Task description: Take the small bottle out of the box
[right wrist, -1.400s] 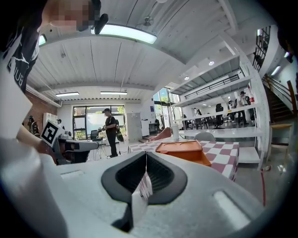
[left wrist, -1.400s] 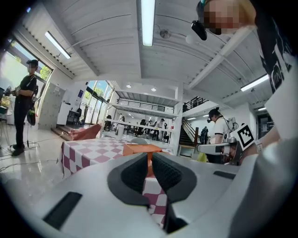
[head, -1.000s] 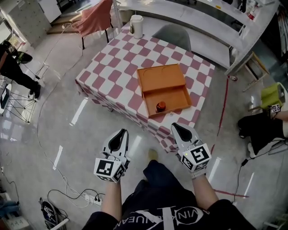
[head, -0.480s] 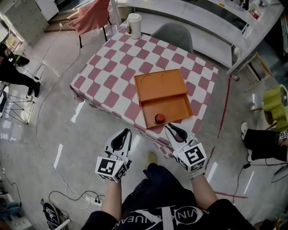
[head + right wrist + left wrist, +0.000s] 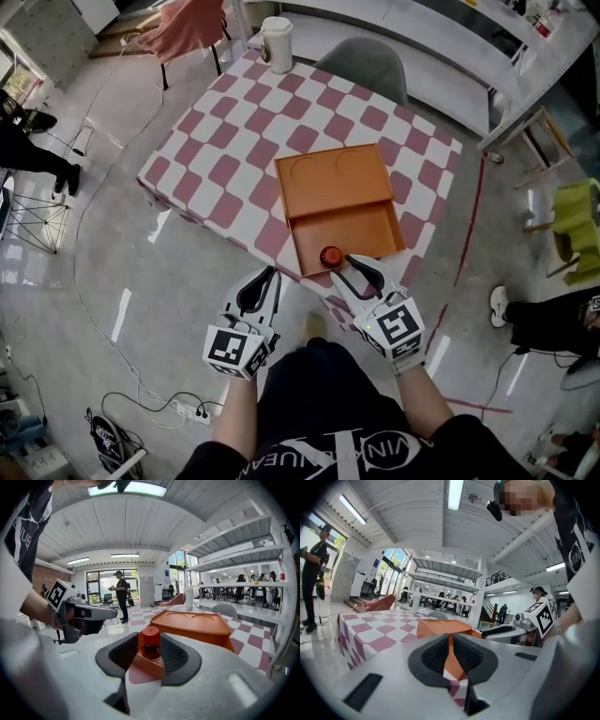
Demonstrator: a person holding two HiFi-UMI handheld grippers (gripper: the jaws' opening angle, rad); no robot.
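The small bottle (image 5: 330, 255), dark with a red cap, stands upright in the near corner of the open orange box (image 5: 361, 230) on the checked table (image 5: 234, 141). My right gripper (image 5: 361, 270) hovers at the table's near edge, just short of the bottle. Its jaws have just been opening and now stand open. In the right gripper view the bottle (image 5: 151, 641) shows through the gap of the right gripper (image 5: 150, 654), beyond the pads and untouched. My left gripper (image 5: 263, 279) hangs lower left, off the table. In its own view the left gripper (image 5: 451, 644) is shut on nothing.
A white jug (image 5: 277, 43) stands at the table's far corner, with a grey chair (image 5: 366, 67) behind it. The box's lid (image 5: 328, 178) lies open on the far side. People stand at the left (image 5: 28, 150) and sit at the right (image 5: 553, 319). Cables and a power strip (image 5: 183, 410) lie on the floor.
Both grippers have moved forward towards the table's near edge. The right gripper's jaws have gone from shut to open, and its tips now lie close to the bottle.
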